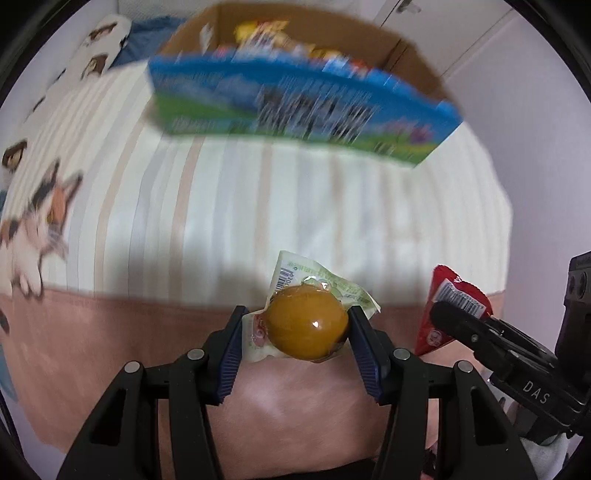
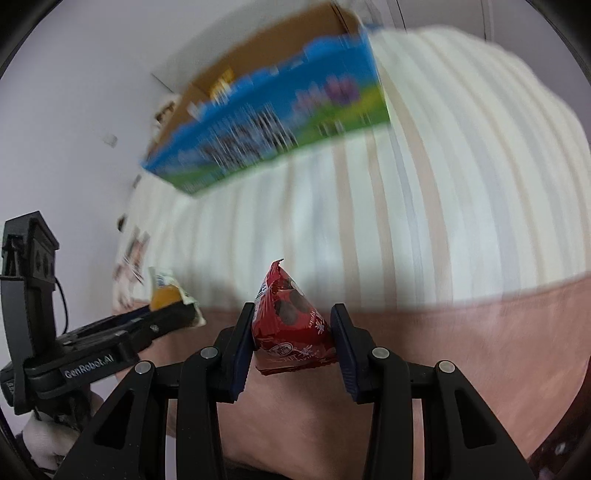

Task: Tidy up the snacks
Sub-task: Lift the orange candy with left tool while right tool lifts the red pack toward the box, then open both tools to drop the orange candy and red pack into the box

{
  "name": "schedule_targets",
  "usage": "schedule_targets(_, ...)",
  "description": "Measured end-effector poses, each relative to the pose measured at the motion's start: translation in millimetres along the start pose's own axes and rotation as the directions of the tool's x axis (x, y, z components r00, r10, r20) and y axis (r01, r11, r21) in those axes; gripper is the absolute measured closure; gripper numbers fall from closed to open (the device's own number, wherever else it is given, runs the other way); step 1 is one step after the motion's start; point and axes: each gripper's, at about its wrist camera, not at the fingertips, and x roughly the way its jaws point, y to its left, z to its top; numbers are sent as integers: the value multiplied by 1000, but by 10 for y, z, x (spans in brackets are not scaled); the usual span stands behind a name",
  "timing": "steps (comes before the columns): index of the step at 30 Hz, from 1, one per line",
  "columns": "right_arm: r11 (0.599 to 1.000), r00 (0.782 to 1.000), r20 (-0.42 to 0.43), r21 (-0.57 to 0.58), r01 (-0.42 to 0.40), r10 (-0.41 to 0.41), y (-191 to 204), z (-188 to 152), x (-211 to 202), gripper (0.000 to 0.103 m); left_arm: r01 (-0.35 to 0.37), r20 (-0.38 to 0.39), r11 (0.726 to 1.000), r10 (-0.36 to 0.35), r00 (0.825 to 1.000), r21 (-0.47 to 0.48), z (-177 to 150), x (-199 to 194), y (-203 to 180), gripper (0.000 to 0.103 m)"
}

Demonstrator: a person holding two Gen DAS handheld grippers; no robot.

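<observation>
My left gripper is shut on a wrapped orange jelly cup, held above the bed with its clear wrapper sticking up. The same jelly cup shows at the left of the right wrist view, in the left gripper. My right gripper is shut on a red snack packet, pinched between its blue pads. That red snack packet and the right gripper appear at the right of the left wrist view. A blue-and-green cardboard box with several snacks stands farther back on the bed; the box is blurred.
The bed has a cream striped cover with a pink band along its near edge. A cat-print pillow lies at the left. White walls surround the bed, and a cupboard door is at the upper right.
</observation>
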Motion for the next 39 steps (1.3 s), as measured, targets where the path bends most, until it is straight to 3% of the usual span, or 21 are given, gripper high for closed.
schedule_targets(3,1000,998,51,-18,-23,24,111,287,-196,60,16,49,999,-18,999,32,221,-160,-90,52)
schedule_targets(10,998,989,143,-60,-35,43,330,1113,-435,60,50,149,995,-62,987,84,1081,-374,-394,52)
schedule_targets(18,996,984,176,-86,32,-16,404,2195,-274,60,-13,186,997,-1,983,75,2181,-380,-185,51)
schedule_targets(25,989,984,136,-71,128,-117,306,3089,199,60,-112,112,994,110,988,16,3001,84,293,51)
schedule_targets(31,983,983,50,-38,180,-178,160,3506,726,59,-179,22,984,179,984,-22,3313,547,589,49)
schedule_targets(32,982,981,33,-15,190,-189,117,3557,818,56,-184,-3,982,184,983,-32,3334,624,627,49)
schedule_targets(34,977,977,3,-4,211,-211,67,3615,936,24,-191,-39,980,189,981,-55,3345,729,690,48)
schedule_targets(35,975,975,-11,3,221,-221,47,3629,980,3,-196,-45,979,194,980,-59,3350,764,707,46)
schedule_targets(37,974,973,-33,-2,227,-227,31,3645,1050,3,-203,-48,978,201,978,-47,3340,799,710,22)
schedule_targets(39,970,969,-51,-25,243,-244,50,3631,1107,3,-202,-39,978,201,979,-41,3314,789,699,13)
